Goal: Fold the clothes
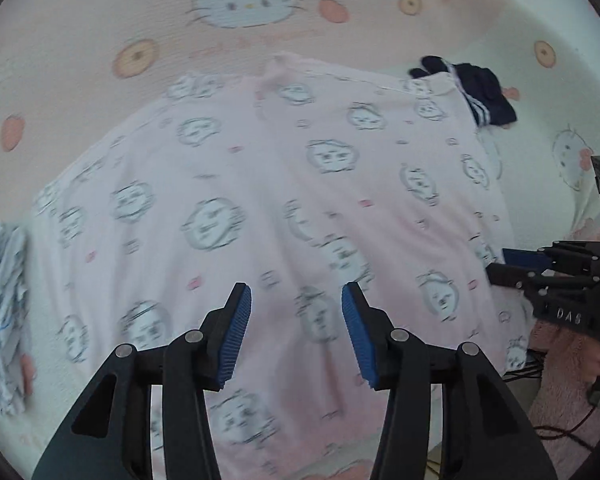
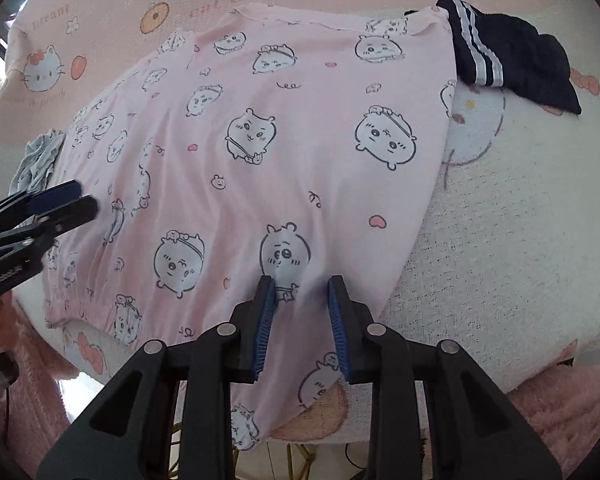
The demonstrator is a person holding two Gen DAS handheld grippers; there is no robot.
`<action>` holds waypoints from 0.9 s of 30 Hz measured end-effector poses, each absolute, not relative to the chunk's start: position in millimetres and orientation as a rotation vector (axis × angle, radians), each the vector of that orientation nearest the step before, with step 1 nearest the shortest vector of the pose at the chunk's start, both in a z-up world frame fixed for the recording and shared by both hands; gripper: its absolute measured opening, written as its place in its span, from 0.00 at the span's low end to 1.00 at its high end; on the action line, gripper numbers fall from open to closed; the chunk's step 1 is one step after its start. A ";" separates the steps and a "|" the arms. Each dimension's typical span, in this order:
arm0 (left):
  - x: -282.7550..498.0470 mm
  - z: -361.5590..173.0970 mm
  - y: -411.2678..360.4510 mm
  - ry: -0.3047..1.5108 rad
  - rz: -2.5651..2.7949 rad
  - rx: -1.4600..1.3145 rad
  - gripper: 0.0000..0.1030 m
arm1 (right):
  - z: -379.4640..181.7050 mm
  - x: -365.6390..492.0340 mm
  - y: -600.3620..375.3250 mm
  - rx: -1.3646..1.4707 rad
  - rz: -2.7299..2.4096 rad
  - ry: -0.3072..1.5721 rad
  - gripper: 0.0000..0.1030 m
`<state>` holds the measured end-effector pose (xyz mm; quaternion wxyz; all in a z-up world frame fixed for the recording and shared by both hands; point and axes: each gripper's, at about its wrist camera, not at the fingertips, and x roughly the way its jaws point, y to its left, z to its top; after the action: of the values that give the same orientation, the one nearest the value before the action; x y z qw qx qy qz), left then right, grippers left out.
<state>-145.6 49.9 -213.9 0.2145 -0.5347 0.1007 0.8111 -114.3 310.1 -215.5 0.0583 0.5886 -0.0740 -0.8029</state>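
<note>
Pink cotton pyjama top [image 2: 284,148] printed with round cartoon faces is lying spread flat over a pink-and-white cartoon-cat bedspread [image 2: 500,240]. The left hand-held gripper [image 1: 296,322] is hovering above the top's middle, its blue ribbed pads standing apart with nothing between them. The right hand-held gripper [image 2: 300,322] is sitting at the top's near hem; fabric is lying between its narrowly parted pads, though whether they are pinching it I cannot tell. A navy garment with white stripes [image 2: 508,54] is lying touching the top's far corner, and a crumpled pale grey garment [image 2: 40,156] is lying just beside its opposite edge.
</note>
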 end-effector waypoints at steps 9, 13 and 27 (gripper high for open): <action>-127.5 -227.4 83.3 0.605 2.323 -1.647 0.57 | -203.2 -99.2 359.9 1.840 -2.534 -0.371 0.29; -116.2 -224.7 93.4 0.486 2.299 -1.580 0.57 | -202.4 -91.7 342.3 1.828 -2.482 -0.290 0.31; -102.0 -219.3 43.8 0.221 2.229 -1.710 0.58 | -213.2 -86.9 285.8 1.834 -2.310 -0.079 0.32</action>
<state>-102.0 43.8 -219.3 0.1612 -0.5989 0.0773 0.7806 -86.9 285.8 -213.2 0.0954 0.6187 -0.0266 -0.7794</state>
